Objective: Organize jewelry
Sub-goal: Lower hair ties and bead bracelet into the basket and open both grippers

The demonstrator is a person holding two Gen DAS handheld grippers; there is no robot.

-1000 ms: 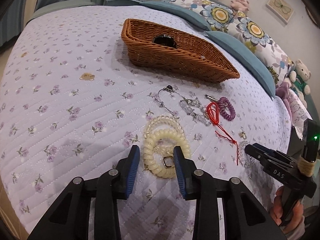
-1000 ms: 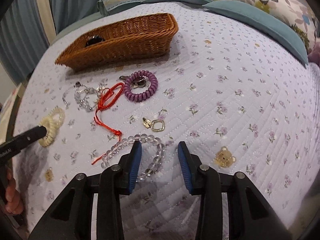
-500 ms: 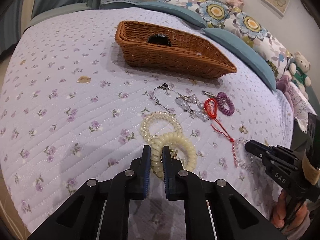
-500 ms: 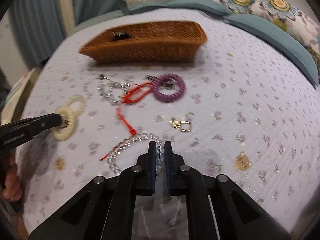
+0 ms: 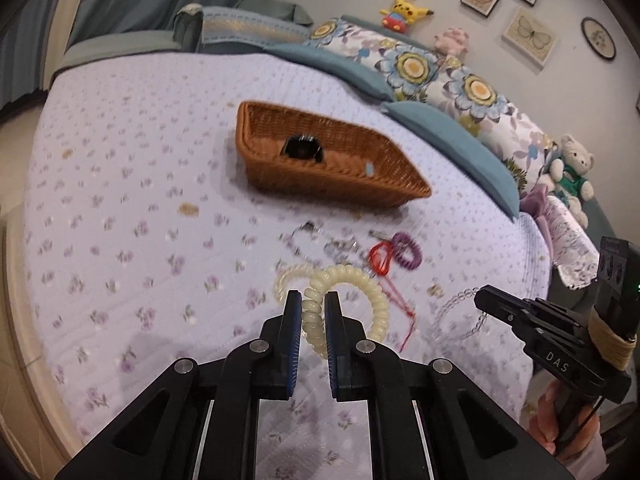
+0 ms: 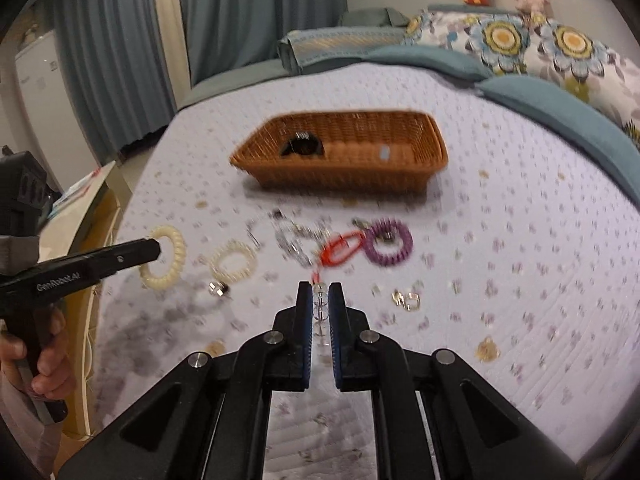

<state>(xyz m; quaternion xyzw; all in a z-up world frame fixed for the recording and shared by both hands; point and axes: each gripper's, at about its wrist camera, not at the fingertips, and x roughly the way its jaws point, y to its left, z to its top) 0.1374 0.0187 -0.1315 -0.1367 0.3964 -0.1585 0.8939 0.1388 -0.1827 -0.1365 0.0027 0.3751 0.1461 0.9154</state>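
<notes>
Lilac floral quilting covers the bed where the sorting goes on, with flowered pillows, soft toys and framed prints behind. Over the near edge, the left hand-held gripper is clenched on a cream coil bracelet, pinching one side of the ring so the rest hangs free in front of the jaws; the right wrist view shows that bracelet clear of the quilt. The right hand-held gripper is likewise clamped on a clear bead bracelet, whose beads sit between its blue pads while the loop trails off its tip in the left wrist view. Gripping each by a single strand looks meant to keep both pieces from snagging the others. A wicker basket stands farther up the bed, well apart from both hand-held grippers, with one dark item already inside, and appears to be the destination. Between basket and hand-held grippers, a second cream coil, a silver chain, a red cord, a purple coil and a small gold clasp lie on the quilt, not yet collected. Both views are blurred.
</notes>
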